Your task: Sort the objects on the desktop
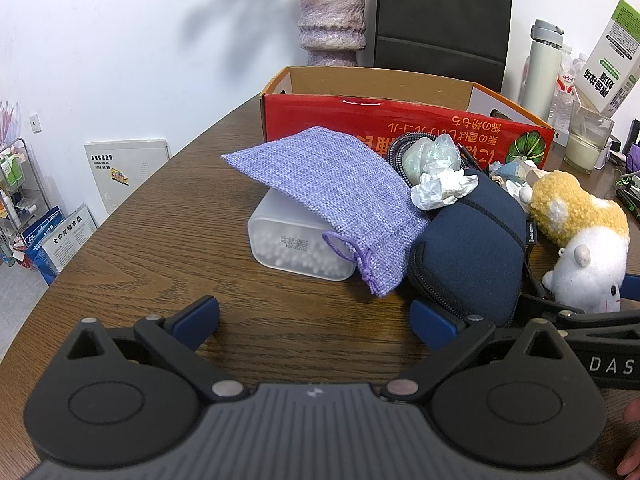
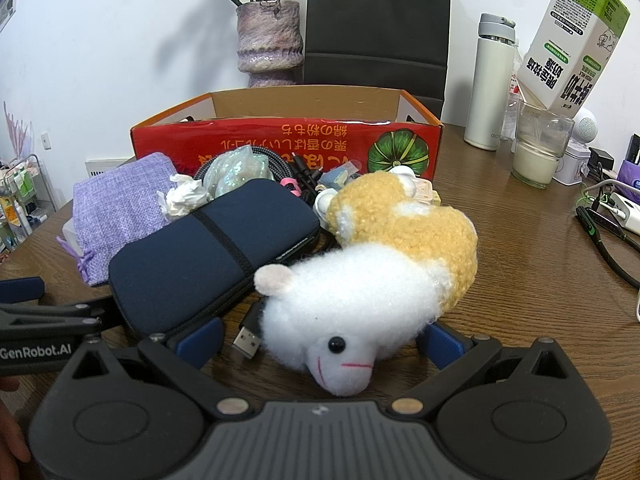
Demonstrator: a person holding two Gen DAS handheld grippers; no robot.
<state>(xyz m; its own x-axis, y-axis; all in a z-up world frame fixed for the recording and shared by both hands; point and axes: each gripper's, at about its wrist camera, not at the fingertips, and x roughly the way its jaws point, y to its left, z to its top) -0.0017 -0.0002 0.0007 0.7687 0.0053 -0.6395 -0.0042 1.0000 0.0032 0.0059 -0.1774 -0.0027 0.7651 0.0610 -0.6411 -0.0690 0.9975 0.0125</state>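
Note:
A pile lies before the red cardboard box point(image 1: 360, 118) point(image 2: 248, 144). It holds a purple woven pouch point(image 1: 328, 192) point(image 2: 116, 208) draped over a translucent box of cotton swabs point(image 1: 288, 248), a navy zip case point(image 1: 468, 256) point(image 2: 200, 260), crumpled paper point(image 1: 444, 188) point(image 2: 184, 198), and a white and yellow plush toy point(image 1: 580, 232) point(image 2: 360, 280). My left gripper point(image 1: 316, 320) is open over bare table, its right finger beside the navy case. My right gripper point(image 2: 322, 340) is open, and the plush's white head lies between its fingers without the pads pressing it.
A USB plug point(image 2: 248, 340) lies by the right gripper's left finger. Behind the box stand a purple vase point(image 2: 268, 40) and a black bag point(image 2: 376, 24). At the right are a white flask point(image 2: 492, 80), a glass point(image 2: 538, 148), a tilted carton point(image 2: 576, 40) and cables point(image 2: 608, 236).

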